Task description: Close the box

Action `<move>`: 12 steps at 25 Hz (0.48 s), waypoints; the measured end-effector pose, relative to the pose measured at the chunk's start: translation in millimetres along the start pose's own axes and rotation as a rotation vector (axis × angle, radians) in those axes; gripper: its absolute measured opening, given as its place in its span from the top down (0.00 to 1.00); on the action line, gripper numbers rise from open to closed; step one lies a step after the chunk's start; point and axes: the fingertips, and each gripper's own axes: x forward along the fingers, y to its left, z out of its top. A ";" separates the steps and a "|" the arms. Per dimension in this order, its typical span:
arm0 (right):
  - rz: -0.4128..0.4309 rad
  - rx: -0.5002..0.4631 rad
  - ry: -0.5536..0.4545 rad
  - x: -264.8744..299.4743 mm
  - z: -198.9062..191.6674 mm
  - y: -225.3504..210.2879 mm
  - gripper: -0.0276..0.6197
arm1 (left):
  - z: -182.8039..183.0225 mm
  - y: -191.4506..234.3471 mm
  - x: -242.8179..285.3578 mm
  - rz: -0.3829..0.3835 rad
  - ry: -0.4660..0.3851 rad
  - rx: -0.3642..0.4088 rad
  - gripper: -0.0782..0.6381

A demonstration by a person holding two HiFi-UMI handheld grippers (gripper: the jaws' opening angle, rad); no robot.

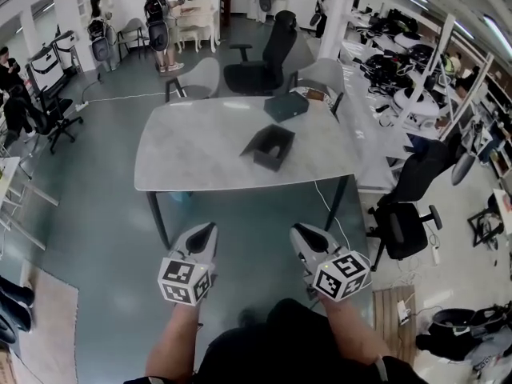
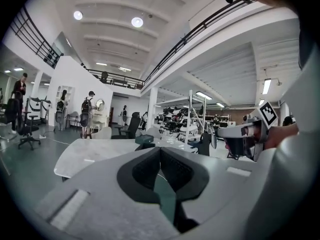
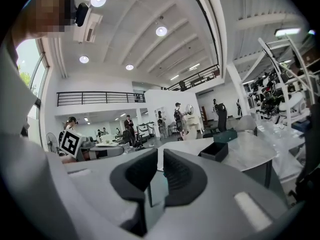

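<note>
An open dark box lies on the grey table, right of its middle. Behind it, at the far edge, lies its dark teal lid. Both grippers hang short of the table's near edge, over the floor. My left gripper is shut, its pads together with nothing between them. My right gripper has a narrow slit between its pads and holds nothing. The right gripper view has the box and lid ahead to the right. In the left gripper view the box is small and far.
A black office chair and two grey chairs stand behind the table. Another black chair is at its right. A white cable hangs off the near right corner. People stand far back.
</note>
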 end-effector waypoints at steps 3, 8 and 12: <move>0.008 -0.002 0.000 9.8 2.5 -1.3 0.90 | 1.9 1.6 8.1 -0.011 0.001 -0.002 0.88; 0.005 0.017 0.000 28.7 0.3 -19.7 0.90 | 5.2 14.3 30.0 -0.008 0.009 0.002 0.88; -0.005 0.027 -0.002 48.2 10.9 -40.9 0.90 | 17.5 25.3 56.9 -0.008 0.021 0.002 0.88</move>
